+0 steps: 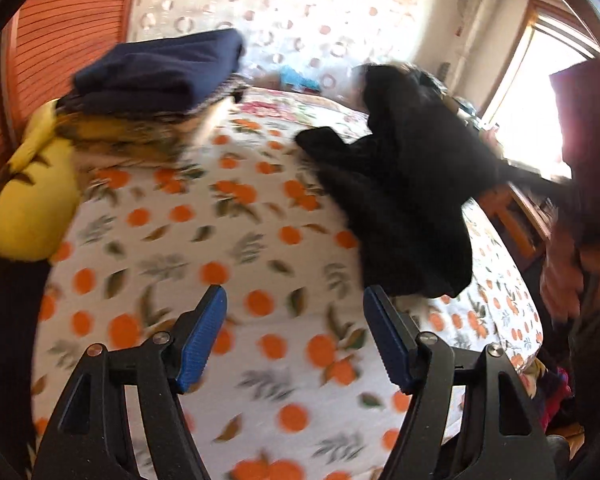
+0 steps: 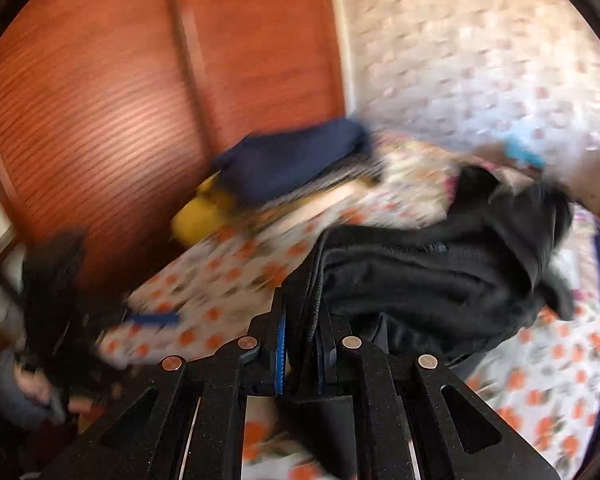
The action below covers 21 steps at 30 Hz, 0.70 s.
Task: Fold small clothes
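A black garment [image 1: 404, 200] hangs bunched over the orange-print bed sheet [image 1: 220, 240], right of centre in the left wrist view. My right gripper [image 2: 300, 316] is shut on an edge of this black garment [image 2: 440, 276], which drapes away to the right. My left gripper [image 1: 296, 320] stands open above the sheet, nothing between its blue pads [image 1: 204, 340], just left of the garment's lower end. In the right wrist view the left gripper is a dark blur at the left, with one blue pad [image 2: 152, 318] showing.
A stack of folded clothes with a navy piece [image 1: 160, 72] on top sits at the bed's far left, beside a yellow cushion [image 1: 32, 200]. An orange slatted wardrobe door [image 2: 100, 100] stands behind. A person's hand [image 1: 560, 276] is at the right edge.
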Motion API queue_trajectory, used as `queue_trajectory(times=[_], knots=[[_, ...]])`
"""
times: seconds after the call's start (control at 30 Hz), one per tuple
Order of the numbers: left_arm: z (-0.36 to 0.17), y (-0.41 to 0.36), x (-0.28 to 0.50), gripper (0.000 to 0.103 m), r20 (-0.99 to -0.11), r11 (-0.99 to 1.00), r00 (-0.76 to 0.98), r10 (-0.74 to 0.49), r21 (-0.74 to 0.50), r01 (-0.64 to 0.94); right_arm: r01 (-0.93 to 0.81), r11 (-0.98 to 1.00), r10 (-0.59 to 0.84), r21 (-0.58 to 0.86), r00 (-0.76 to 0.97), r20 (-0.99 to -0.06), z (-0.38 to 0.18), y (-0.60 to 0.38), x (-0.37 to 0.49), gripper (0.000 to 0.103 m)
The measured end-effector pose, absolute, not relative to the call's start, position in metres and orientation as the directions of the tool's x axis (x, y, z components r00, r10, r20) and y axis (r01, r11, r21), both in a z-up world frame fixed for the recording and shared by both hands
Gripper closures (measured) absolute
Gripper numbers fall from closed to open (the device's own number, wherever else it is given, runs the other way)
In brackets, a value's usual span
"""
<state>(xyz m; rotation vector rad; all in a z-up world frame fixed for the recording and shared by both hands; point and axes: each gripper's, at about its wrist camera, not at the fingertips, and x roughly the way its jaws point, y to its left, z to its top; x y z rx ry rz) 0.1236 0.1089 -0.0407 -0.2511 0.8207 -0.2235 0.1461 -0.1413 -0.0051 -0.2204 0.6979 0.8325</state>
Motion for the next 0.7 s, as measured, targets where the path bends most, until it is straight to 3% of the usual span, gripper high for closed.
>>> queue_trajectory(times=[0.3, 0.4, 0.47, 0.7], knots=[[-0.041, 0.118, 0.118, 0.031, -0.681, 0.945, 0.671, -0.294, -0.313, 0.096, -0.713, 0.681, 0.576, 0.169, 0.378, -0.725, -0.041, -0.145, 0.145, 0.092], [-0.030, 0.104, 0.125, 0.031, -0.661, 0.939, 0.679, -0.318, -0.317, 0.131, -0.684, 0.712, 0.558, 0.158, 0.414, -0.719, -0.032, -0.159, 0.145, 0.072], [-0.020, 0.095, 0.129, 0.031, -0.643, 0.933, 0.687, -0.337, -0.324, 0.155, -0.678, 0.722, 0.562, 0.140, 0.455, -0.691, -0.022, -0.179, 0.134, 0.053], [0.002, 0.048, 0.157, 0.031, -0.608, 0.917, 0.689, -0.395, -0.312, 0.250, -0.562, 0.826, 0.454, 0.047, 0.614, -0.646, -0.003, -0.239, 0.136, 0.048]])
